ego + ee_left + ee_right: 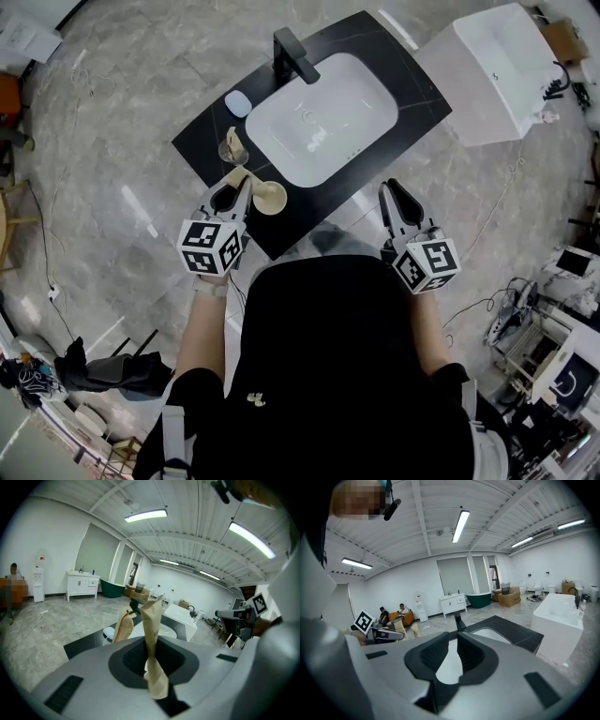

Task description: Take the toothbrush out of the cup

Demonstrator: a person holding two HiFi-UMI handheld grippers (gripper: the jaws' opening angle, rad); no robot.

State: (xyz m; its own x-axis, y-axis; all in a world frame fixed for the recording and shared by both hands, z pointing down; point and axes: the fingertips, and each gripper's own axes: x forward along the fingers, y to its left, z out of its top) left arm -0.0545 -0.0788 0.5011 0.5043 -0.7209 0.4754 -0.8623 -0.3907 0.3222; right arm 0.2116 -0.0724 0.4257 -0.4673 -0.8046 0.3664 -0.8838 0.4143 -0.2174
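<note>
A toothbrush in a brown paper wrapper [151, 620] stands upright between the jaws of my left gripper [150, 660], which is shut on it. From the head view the left gripper [240, 184] hovers over the front left corner of the black counter [412, 70], with the wrapped toothbrush [267, 198] at its tips. Just beyond stands a clear cup [232, 150] holding a second paper-wrapped brush; in the left gripper view that cup [123, 627] sits behind the jaws. My right gripper [390, 190] is shut and holds nothing, off the counter's front right edge, and its jaws [452, 656] point toward the basin.
A white basin [323, 117] is set into the counter, with a black faucet [292, 56] behind it and a pale blue oval thing [238, 103] to its left. A white bathtub [502, 70] stands at the far right. Cables and equipment lie on the floor at the lower right.
</note>
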